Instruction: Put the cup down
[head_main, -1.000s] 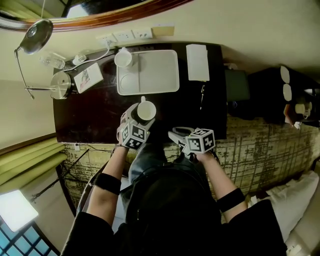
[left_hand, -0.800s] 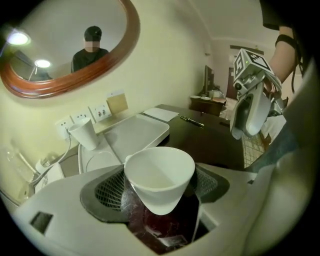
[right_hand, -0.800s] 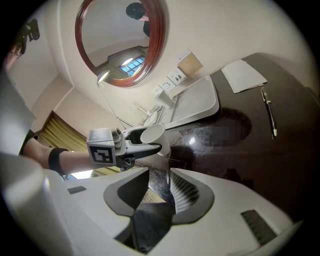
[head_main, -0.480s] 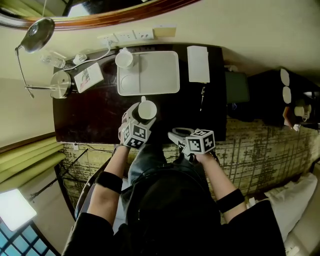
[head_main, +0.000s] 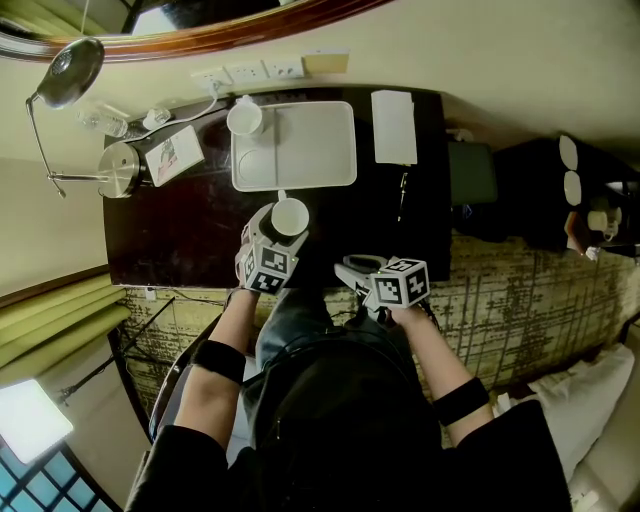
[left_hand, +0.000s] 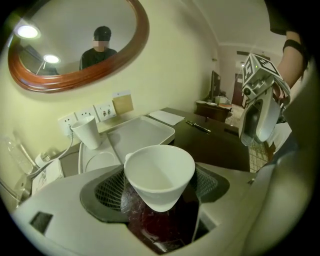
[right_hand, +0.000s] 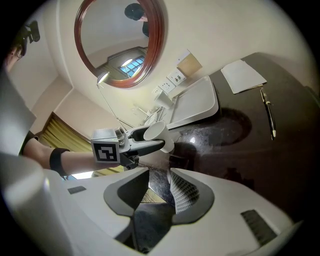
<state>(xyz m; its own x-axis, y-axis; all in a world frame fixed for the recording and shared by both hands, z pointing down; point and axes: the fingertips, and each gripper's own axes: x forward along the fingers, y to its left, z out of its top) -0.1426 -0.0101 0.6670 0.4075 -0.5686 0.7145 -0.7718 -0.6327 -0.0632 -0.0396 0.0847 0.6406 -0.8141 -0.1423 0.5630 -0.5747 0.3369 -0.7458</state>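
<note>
A white cup (head_main: 289, 217) with a small handle is upright between the jaws of my left gripper (head_main: 284, 228), which is shut on it. In the left gripper view the cup (left_hand: 160, 175) fills the gap between the mesh pads and hangs over the dark table (left_hand: 215, 145), just short of the white tray (left_hand: 140, 135). My right gripper (head_main: 352, 266) rests at the table's near edge, to the cup's right. Its jaws (right_hand: 159, 187) stand slightly open with nothing between them. From the right gripper view the held cup (right_hand: 156, 131) shows side-on.
A second white cup (head_main: 245, 117) stands at the tray's (head_main: 320, 150) far left corner. A white paper (head_main: 394, 125) and a pen (head_main: 403, 195) lie to the tray's right. A lamp (head_main: 70, 75), a metal disc (head_main: 120, 168) and a card (head_main: 173, 153) fill the left end.
The left gripper has rolled slightly and edged a little left with the cup still in it. The right gripper has kept still.
</note>
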